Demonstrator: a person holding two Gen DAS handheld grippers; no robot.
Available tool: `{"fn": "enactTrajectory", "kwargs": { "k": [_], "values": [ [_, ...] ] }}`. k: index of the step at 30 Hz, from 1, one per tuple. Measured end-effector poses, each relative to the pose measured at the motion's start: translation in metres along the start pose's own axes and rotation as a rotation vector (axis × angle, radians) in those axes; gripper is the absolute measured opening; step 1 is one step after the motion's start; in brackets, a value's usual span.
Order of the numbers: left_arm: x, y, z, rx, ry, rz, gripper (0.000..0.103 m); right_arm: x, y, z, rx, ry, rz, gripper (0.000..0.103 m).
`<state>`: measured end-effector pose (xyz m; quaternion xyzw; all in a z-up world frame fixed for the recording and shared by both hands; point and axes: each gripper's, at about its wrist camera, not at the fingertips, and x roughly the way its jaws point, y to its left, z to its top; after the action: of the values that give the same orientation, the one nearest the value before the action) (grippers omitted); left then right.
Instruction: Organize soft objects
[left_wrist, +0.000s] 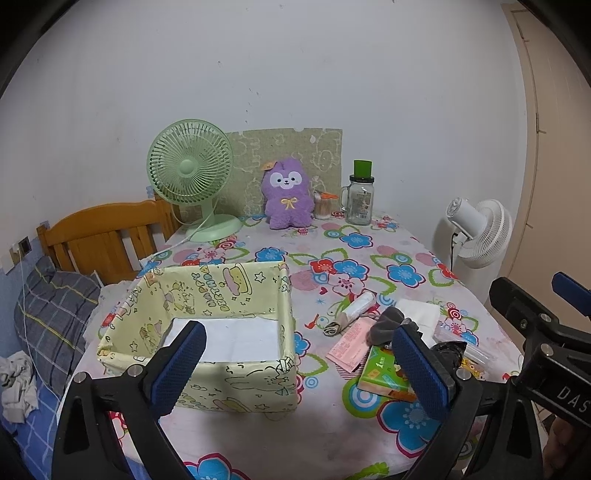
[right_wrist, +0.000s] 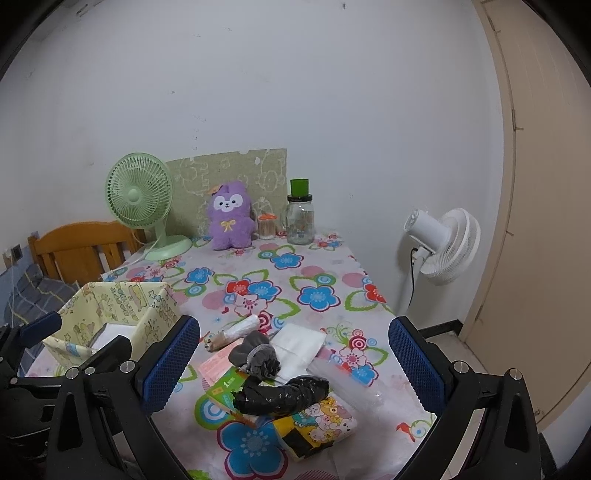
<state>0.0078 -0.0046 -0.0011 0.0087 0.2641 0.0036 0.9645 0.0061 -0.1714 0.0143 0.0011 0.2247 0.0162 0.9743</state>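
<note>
A yellow cartoon-print fabric box (left_wrist: 236, 291) stands open on the flowered table, with a white sheet on its bottom; it also shows in the right wrist view (right_wrist: 122, 306). To its right lies a heap of soft things: a grey sock ball (right_wrist: 255, 356), a black plastic bundle (right_wrist: 284, 395), a white tissue pack (right_wrist: 299, 345), a rolled white bundle (right_wrist: 236, 332), a pink packet (left_wrist: 349, 349) and a cartoon tissue pack (right_wrist: 317, 424). My left gripper (left_wrist: 303, 369) is open and empty in front of the box. My right gripper (right_wrist: 295, 362) is open and empty above the heap.
At the table's back stand a green desk fan (left_wrist: 192, 177), a purple plush toy (left_wrist: 286, 195), a cotton-swab pot (left_wrist: 323, 206) and a glass jar with a green cup on it (left_wrist: 360, 199). A white floor fan (right_wrist: 443, 243) stands right; a wooden headboard (left_wrist: 103, 236) and bed left.
</note>
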Motion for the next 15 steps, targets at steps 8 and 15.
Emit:
{"fn": "enactTrajectory", "kwargs": {
  "k": [8,15],
  "values": [
    [0.007,-0.008,-0.004,0.009,0.014,-0.014,0.099,0.006,-0.001,-0.005,0.001,0.017,0.01,0.1],
    [0.018,-0.018,-0.011,0.007,0.035,-0.034,0.099,0.013,-0.008,-0.012,0.006,0.041,0.014,0.1]
  ]
}}
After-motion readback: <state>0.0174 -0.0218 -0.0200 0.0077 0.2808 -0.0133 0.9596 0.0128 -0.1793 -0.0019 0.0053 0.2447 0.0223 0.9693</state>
